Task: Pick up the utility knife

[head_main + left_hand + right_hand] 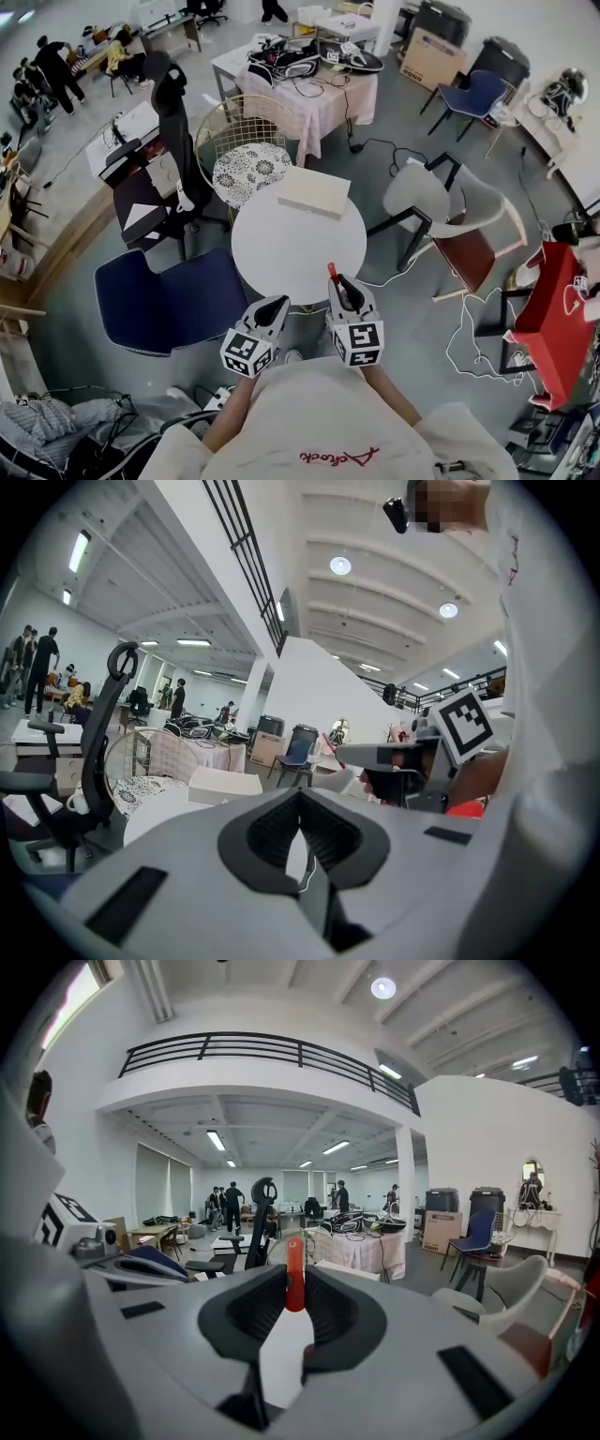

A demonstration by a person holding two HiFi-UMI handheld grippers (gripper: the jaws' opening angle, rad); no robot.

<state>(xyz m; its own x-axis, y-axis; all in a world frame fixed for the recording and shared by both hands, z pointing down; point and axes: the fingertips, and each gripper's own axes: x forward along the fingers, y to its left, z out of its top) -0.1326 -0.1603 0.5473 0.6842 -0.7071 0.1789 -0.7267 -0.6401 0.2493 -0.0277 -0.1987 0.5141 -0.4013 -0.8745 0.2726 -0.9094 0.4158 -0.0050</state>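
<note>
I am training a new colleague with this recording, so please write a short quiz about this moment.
1. Which hand-held gripper holds the red utility knife? A) left B) right C) neither
2. True or false: the white box lies on the floor.
3. Fill in: the jaws of the left hand-held gripper are ____, with nothing between them.
Key: 1 B. 2 false: it lies on the round white table. 3 closed.
</note>
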